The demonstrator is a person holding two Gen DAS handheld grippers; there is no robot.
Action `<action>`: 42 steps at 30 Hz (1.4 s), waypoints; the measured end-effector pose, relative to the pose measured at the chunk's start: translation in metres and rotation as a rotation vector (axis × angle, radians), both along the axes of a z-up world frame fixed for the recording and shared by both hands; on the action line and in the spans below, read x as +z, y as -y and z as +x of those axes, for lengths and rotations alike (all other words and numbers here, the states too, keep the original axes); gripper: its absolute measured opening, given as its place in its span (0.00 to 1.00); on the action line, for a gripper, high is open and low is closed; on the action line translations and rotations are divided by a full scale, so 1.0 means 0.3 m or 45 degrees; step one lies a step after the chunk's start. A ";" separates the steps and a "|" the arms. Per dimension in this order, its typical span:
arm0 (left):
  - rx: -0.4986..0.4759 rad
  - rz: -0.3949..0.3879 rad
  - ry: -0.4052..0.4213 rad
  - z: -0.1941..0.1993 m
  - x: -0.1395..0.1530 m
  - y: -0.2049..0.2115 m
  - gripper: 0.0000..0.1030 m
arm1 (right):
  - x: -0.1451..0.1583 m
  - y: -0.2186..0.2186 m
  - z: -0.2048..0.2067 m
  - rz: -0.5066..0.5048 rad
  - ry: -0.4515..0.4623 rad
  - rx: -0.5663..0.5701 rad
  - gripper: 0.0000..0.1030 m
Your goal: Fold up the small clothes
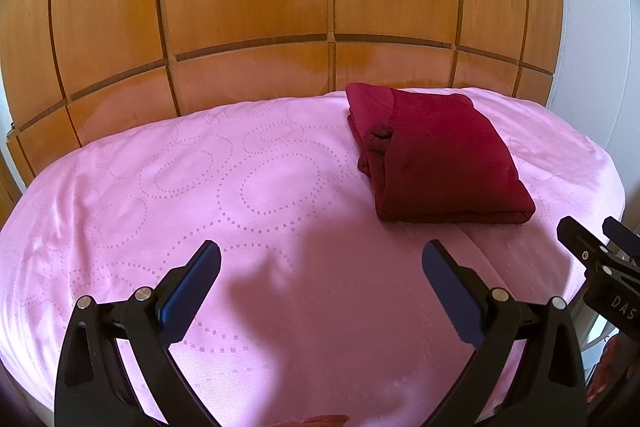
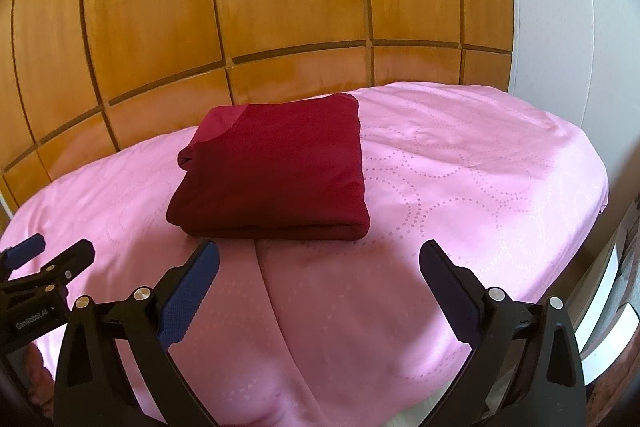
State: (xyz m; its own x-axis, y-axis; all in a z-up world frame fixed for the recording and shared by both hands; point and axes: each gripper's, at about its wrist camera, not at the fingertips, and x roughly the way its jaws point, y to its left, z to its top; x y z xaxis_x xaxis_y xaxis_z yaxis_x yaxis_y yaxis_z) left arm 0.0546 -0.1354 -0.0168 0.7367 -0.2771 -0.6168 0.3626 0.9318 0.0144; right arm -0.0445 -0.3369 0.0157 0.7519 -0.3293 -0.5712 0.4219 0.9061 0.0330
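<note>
A dark red garment (image 1: 436,155) lies folded into a thick, neat rectangle on the pink bedspread (image 1: 240,187), toward the far right in the left wrist view. In the right wrist view the same folded garment (image 2: 276,175) lies just ahead, centre-left. My left gripper (image 1: 320,259) hovers open over bare bedspread, left of and nearer than the garment. The right gripper (image 2: 320,259) is open too, its blue-padded fingers (image 2: 192,287) just short of the garment's near edge. Nothing is held. Each gripper shows at the edge of the other's view: the right gripper (image 1: 596,235), the left gripper (image 2: 52,247).
A wooden panelled wardrobe (image 1: 256,7) stands close behind the bed. A white wall (image 2: 568,7) rises at the right. The pink bedspread (image 2: 480,167) drops off at the right edge, with white furniture (image 2: 600,307) beside it.
</note>
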 end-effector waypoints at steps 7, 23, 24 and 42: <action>-0.003 -0.001 -0.010 0.004 -0.003 -0.001 0.98 | 0.000 -0.001 0.000 0.002 -0.001 -0.002 0.96; -0.016 0.005 -0.033 0.009 -0.015 -0.004 0.98 | -0.005 -0.006 0.001 0.007 -0.006 0.003 0.96; -0.016 0.005 -0.032 0.009 -0.015 -0.004 0.98 | -0.007 -0.004 0.004 0.007 -0.007 0.003 0.96; -0.022 0.013 -0.036 0.007 -0.023 -0.003 0.98 | -0.014 -0.006 0.009 0.015 -0.017 0.009 0.96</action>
